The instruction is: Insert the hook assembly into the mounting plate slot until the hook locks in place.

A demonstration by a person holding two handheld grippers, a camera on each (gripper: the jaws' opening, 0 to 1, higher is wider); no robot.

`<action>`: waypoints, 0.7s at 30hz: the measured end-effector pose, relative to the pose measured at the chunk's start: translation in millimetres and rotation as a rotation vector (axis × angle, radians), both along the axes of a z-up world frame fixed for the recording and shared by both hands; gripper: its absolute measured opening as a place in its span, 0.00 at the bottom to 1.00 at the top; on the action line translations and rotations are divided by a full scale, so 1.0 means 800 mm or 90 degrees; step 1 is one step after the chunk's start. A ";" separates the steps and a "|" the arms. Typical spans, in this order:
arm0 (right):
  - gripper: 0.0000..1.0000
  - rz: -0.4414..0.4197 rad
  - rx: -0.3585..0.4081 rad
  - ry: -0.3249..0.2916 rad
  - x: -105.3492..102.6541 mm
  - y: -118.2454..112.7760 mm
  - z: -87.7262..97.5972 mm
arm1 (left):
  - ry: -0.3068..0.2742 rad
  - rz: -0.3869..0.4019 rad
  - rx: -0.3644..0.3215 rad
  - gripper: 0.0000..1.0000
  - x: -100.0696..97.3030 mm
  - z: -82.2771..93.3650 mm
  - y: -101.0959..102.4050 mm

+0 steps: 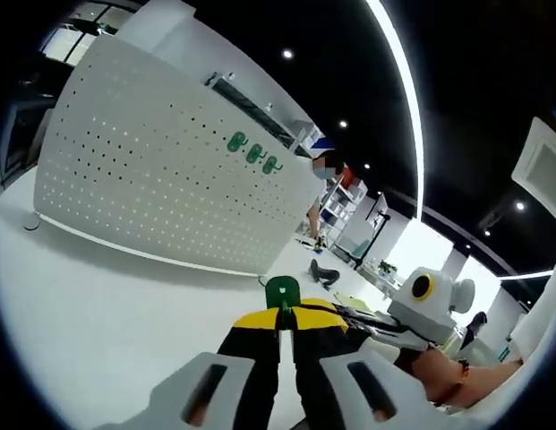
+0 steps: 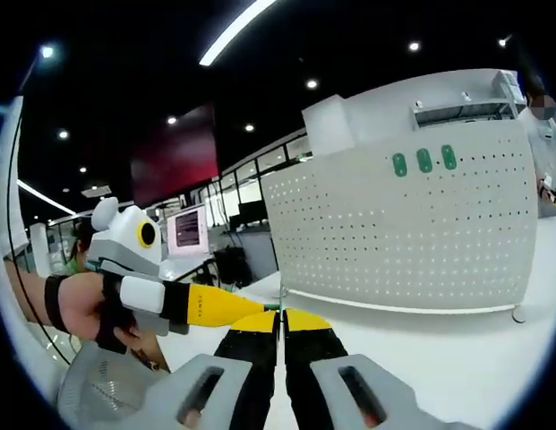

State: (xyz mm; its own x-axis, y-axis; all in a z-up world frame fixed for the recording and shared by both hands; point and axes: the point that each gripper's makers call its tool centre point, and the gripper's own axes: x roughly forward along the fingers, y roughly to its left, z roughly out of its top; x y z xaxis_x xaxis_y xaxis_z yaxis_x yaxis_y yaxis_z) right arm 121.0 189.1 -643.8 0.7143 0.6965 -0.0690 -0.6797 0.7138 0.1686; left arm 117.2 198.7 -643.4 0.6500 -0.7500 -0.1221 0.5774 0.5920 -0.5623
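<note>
Yellow-tipped black jaws of the left gripper (image 1: 285, 324) stand together, clamped on a green hook assembly (image 1: 282, 291) whose flat green head stands just past the jaw tips. Directly beside these tips, to the right in the left gripper view, lies the right gripper (image 1: 372, 320), its yellow-and-black jaws reaching in from the right and ending close to the hook assembly. A hand (image 1: 457, 376) with a wrist strap grips its handle.

Beyond the hook assembly stands the mounting plate (image 1: 161, 170), a large white perforated panel set upright on the white table (image 1: 107, 305), well ahead of both grippers. Three green hooks (image 1: 252, 152) sit in a row near the panel's upper edge. A person (image 1: 324, 175) stands behind the panel's far end.

In the right gripper view, the right gripper (image 2: 283, 318) has its jaws pressed together; whether anything is pinched between them cannot be told. The left gripper (image 2: 224, 305) enters from the left, its yellow tip touching or just beside the right jaw tips, held by a hand (image 2: 85, 309).
</note>
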 end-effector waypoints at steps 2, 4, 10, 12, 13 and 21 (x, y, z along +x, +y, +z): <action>0.01 0.002 -0.004 -0.005 0.000 0.000 0.000 | -0.004 -0.004 0.003 0.04 0.000 0.000 0.000; 0.01 0.003 -0.003 -0.007 0.001 0.000 0.002 | -0.011 -0.002 0.006 0.04 0.000 0.001 0.000; 0.03 0.004 0.003 -0.009 0.004 -0.001 0.007 | -0.036 0.018 0.008 0.03 0.007 0.011 0.003; 0.05 -0.002 0.000 -0.007 0.006 -0.004 0.006 | -0.042 0.023 0.007 0.03 0.011 0.014 0.005; 0.04 -0.001 0.003 -0.011 0.007 -0.004 0.007 | -0.046 0.024 0.011 0.03 0.012 0.014 0.005; 0.02 0.000 -0.001 -0.020 0.008 -0.006 0.012 | -0.051 0.020 0.021 0.03 0.014 0.018 0.003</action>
State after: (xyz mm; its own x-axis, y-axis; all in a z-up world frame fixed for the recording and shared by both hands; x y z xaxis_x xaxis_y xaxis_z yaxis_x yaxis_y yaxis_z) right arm 127.7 184.3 -634.3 0.7161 0.6964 -0.0472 -0.6848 0.7140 0.1459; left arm 128.0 201.1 -628.9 0.6820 -0.7254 -0.0933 0.6001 0.6279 -0.4957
